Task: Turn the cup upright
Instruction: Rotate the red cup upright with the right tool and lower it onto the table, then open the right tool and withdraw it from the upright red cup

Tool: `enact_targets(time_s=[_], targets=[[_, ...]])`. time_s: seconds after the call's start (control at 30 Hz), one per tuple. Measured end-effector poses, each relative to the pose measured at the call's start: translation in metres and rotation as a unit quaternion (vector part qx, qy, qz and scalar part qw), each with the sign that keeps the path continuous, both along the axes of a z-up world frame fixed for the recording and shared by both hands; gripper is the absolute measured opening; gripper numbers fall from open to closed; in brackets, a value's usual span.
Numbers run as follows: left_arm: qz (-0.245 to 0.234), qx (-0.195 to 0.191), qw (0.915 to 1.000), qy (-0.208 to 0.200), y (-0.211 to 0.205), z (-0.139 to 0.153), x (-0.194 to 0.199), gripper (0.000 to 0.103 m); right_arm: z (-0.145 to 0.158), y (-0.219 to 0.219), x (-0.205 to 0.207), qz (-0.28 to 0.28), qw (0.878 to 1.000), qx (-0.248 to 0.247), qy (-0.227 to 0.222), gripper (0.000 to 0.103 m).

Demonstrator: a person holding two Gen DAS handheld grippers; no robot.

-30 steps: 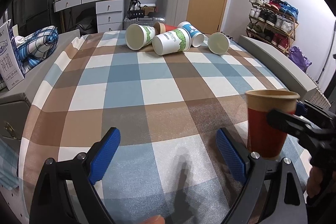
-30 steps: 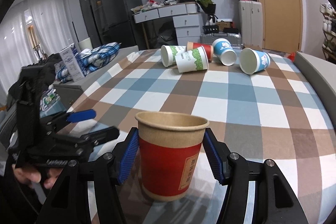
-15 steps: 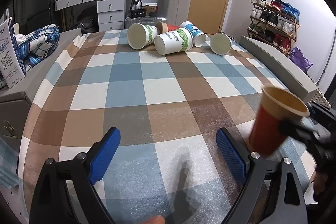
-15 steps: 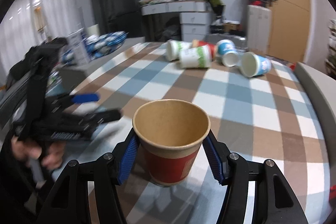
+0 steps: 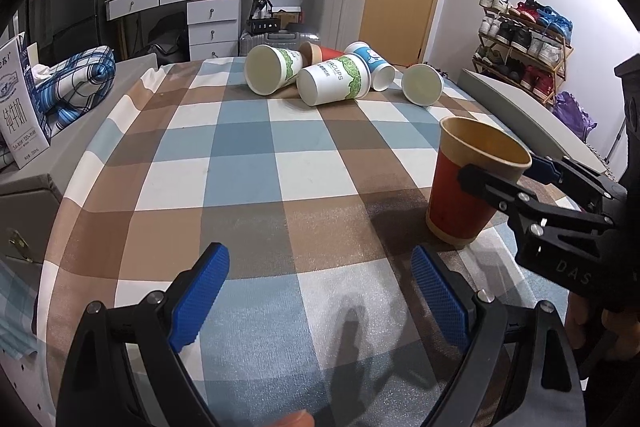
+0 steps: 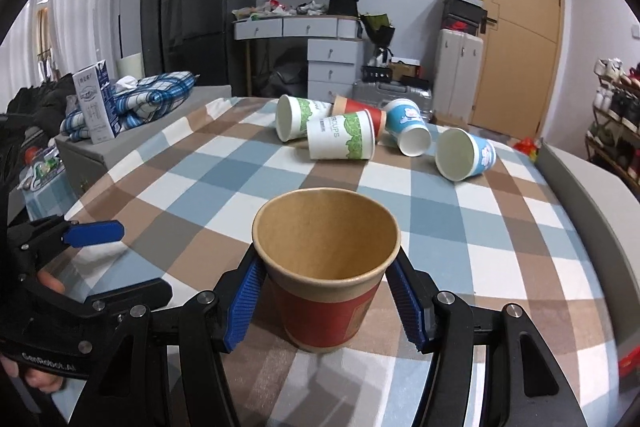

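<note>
red paper cup (image 6: 326,281) upright on checked tablecloth (image 6: 440,227), pinched between blue pads of right gripper (image 6: 326,301), left gripper (image 5: 320,303) wide open and holding nothing, 5 cups (image 5: 334,79) lying tipped at far edge

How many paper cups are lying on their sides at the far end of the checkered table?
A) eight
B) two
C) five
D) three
C, five cups lie tipped over there: two white-and-green ones, a red one behind them, and two blue ones, while the red cup between the right gripper's fingers stands upright.
</note>
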State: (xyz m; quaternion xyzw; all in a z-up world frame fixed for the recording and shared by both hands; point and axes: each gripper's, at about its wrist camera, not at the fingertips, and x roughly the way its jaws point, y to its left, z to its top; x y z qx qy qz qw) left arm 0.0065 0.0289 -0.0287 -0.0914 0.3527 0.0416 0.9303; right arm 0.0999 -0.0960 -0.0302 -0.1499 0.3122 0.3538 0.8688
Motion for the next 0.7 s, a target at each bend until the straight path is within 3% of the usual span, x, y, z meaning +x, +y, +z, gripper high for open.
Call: enact_targets(time_s=[0.23, 0.3, 0.37, 0.57, 0.7], targets=[[-0.005, -0.002, 1.0000, -0.001, -0.002, 0.001, 0.000, 0.090, -0.002, -0.007, -0.006, 0.007, 1.000, -0.001, 0.007, 0.065], [-0.006, -0.002, 1.0000, -0.002, -0.003, 0.002, 0.000, 0.090, -0.002, -0.008, -0.004, 0.008, 1.000, -0.001, 0.012, 0.071], [-0.007, -0.001, 1.0000, -0.004, -0.004, 0.003, -0.001, 0.090, 0.000, -0.010, -0.004, 0.014, 1.000, 0.003, 0.023, 0.085], [-0.019, -0.002, 0.9997, -0.014, -0.009, 0.006, -0.003, 0.090, 0.016, -0.037, -0.007, 0.023, 0.997, 0.066, 0.028, 0.101], [-0.030, 0.001, 0.9990, -0.032, -0.015, 0.012, -0.006, 0.090, 0.025, -0.058, -0.010, 0.025, 0.993, 0.110, 0.028, 0.103]])
